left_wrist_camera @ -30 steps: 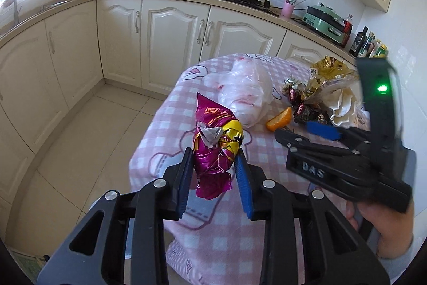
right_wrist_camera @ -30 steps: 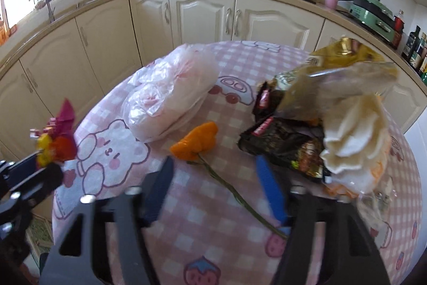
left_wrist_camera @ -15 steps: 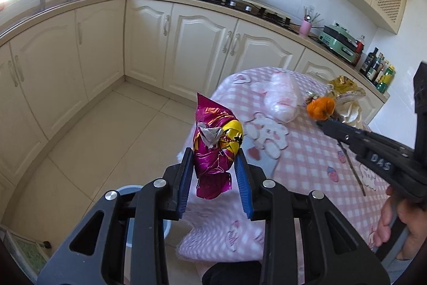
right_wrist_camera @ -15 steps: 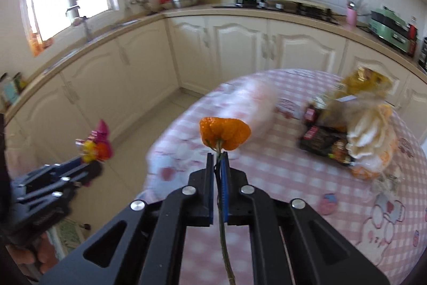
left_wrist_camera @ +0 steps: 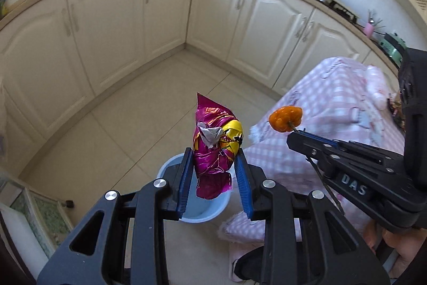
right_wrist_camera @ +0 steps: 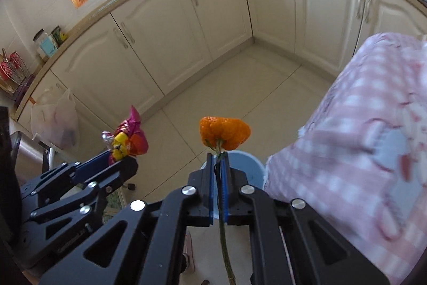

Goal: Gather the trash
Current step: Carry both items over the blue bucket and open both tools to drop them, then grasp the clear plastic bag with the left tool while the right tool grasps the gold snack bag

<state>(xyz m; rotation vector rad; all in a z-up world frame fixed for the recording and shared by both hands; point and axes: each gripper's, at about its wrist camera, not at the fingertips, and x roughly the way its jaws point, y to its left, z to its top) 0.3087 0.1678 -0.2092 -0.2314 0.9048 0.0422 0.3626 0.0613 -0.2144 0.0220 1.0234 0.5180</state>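
My left gripper (left_wrist_camera: 213, 164) is shut on a crumpled magenta and yellow snack wrapper (left_wrist_camera: 216, 143) and holds it above a light blue bin (left_wrist_camera: 170, 170) on the floor. My right gripper (right_wrist_camera: 218, 164) is shut on the green stem of an orange flower (right_wrist_camera: 225, 134), also held over the blue bin (right_wrist_camera: 248, 160). In the left wrist view the right gripper (left_wrist_camera: 296, 134) and flower (left_wrist_camera: 285, 118) are to the right. In the right wrist view the left gripper (right_wrist_camera: 120, 159) with the wrapper (right_wrist_camera: 128, 140) is to the left.
A table with a pink checked cloth (left_wrist_camera: 341, 103) stands to the right, also in the right wrist view (right_wrist_camera: 360, 151). Cream cabinets (left_wrist_camera: 106, 26) line the walls. A white plastic bag (right_wrist_camera: 54, 119) hangs at the left. Tiled floor (left_wrist_camera: 120, 111) lies around the bin.
Both grippers have swung left away from the table and tilted down toward the floor; the blue bin now lies under them. The right gripper closed on the flower stem a second ago.
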